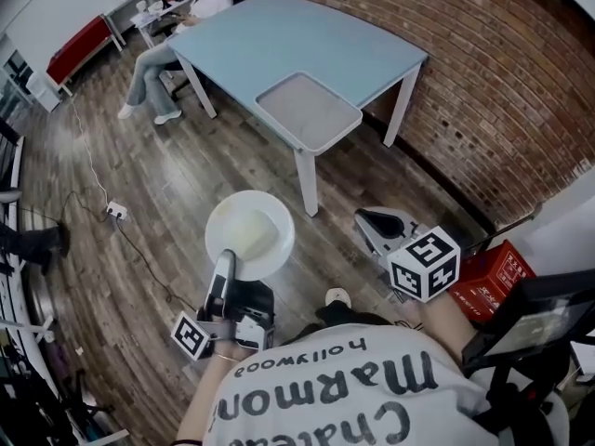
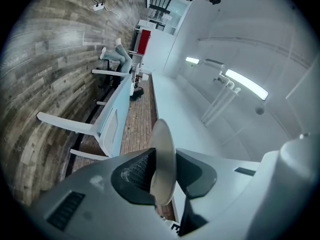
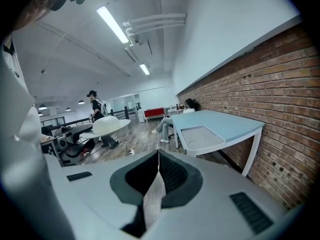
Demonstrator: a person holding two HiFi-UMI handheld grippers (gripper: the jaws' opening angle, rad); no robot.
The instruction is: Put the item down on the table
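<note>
A white round plate [image 1: 249, 233] hangs over the wooden floor, with my left gripper [image 1: 226, 260] shut on its near rim. In the left gripper view the plate [image 2: 162, 154] shows edge-on, pinched between both jaws. The light blue table [image 1: 279, 35] stands ahead of it, with a grey tray [image 1: 309, 110] on its near corner. My right gripper [image 1: 376, 226] is held at the right, shut, with nothing between its jaws [image 3: 158, 156]. From the right gripper view the plate [image 3: 111, 125] is off to the left and the table [image 3: 225, 121] to the right.
A brick wall [image 1: 483, 72] runs behind the table at the right. A person [image 1: 153, 72] sits at the table's far left end. A power strip [image 1: 116, 210] and cable lie on the floor at left. A red box [image 1: 493, 272] sits at the right.
</note>
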